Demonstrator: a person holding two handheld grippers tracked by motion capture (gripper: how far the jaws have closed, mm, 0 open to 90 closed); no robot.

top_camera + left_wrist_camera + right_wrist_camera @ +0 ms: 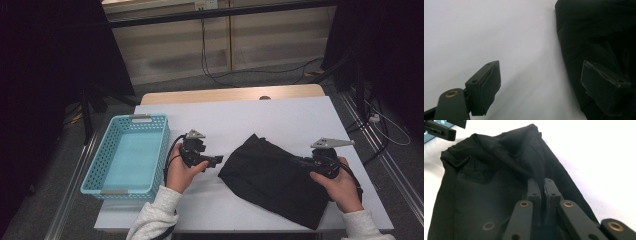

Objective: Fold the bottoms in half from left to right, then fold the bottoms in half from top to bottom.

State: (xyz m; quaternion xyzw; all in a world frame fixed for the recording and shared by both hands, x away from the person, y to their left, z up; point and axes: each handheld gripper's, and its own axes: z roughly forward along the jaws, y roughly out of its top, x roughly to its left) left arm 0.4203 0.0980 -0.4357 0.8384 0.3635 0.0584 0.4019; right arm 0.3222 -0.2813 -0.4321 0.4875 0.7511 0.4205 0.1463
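A black cloth (270, 177) lies crumpled on the white table (280, 115), right of centre. My right gripper (299, 161) reaches in from the cloth's right side. In the right gripper view it (543, 192) is shut on a raised fold of the cloth (499, 170), which pulls up into a ridge between the pads. My left gripper (215, 162) hovers just left of the cloth's near-left corner. In the left gripper view it (544, 87) stands open, one pad (486, 87) over bare table and the other pad (601, 87) over the cloth's edge (594, 30), pressing on nothing.
A light blue perforated basket (100, 170) stands empty at the table's left side. Bare white tabletop lies behind the cloth and between basket and cloth. The front table edge runs close below the cloth. Cables trail on the floor beyond the table.
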